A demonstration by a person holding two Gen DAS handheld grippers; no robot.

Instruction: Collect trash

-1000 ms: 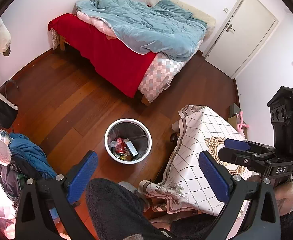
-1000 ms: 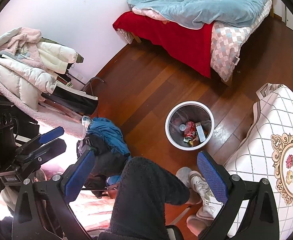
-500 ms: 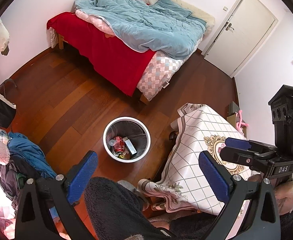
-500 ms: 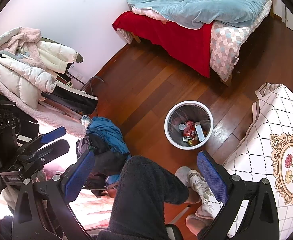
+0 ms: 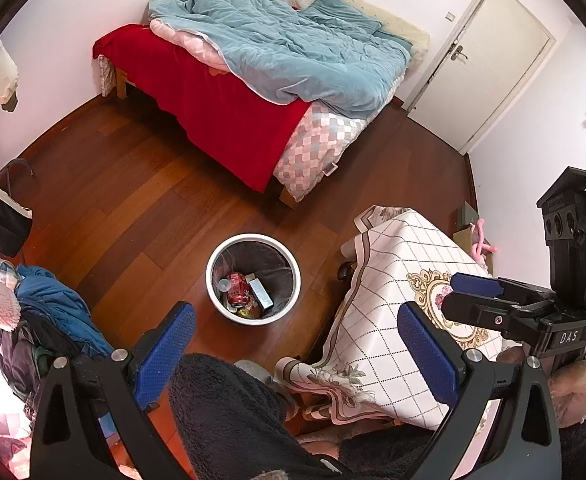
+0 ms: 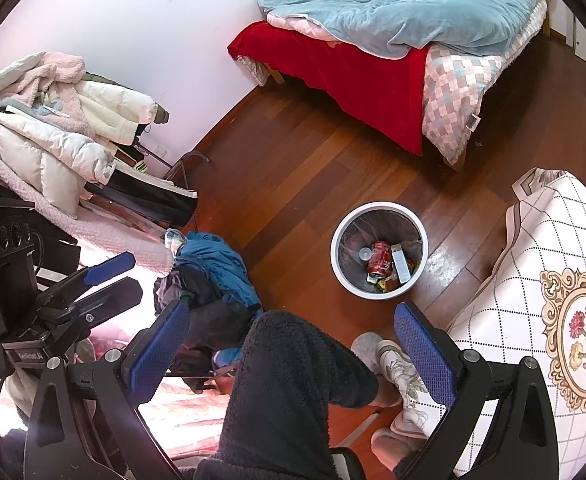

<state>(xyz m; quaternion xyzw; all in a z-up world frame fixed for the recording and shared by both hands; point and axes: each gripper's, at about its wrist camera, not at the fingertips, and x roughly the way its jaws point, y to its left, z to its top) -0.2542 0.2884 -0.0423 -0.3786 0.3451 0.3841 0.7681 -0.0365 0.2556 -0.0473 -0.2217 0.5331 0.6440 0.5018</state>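
A white round trash bin (image 5: pixel 289 264) stands on the wooden floor; it also shows in the right wrist view (image 6: pixel 421 236). Inside lie a red soda can (image 5: pixel 237 289), a small grey box (image 5: pixel 261 294) and other scraps. The can shows in the right wrist view (image 6: pixel 379 264) too. My left gripper (image 5: pixel 295 354) is open and empty, held high above the floor near the bin. My right gripper (image 6: pixel 293 354) is open and empty, above the person's dark-trousered leg (image 6: pixel 289 384). Each gripper appears in the other's view, the right (image 5: pixel 477 294) and the left (image 6: pixel 113 276).
A table with a white checked cloth (image 5: pixel 405 304) stands right of the bin. A bed with red and blue covers (image 5: pixel 253 76) is beyond. A pile of clothes (image 6: pixel 209 268) and coats (image 6: pixel 53 128) lies to the left. A white door (image 5: pixel 481 64) is at the back right.
Both views have shifted only slightly; the bin sits a little lower-left in the left wrist view. Both grippers stay open and empty.
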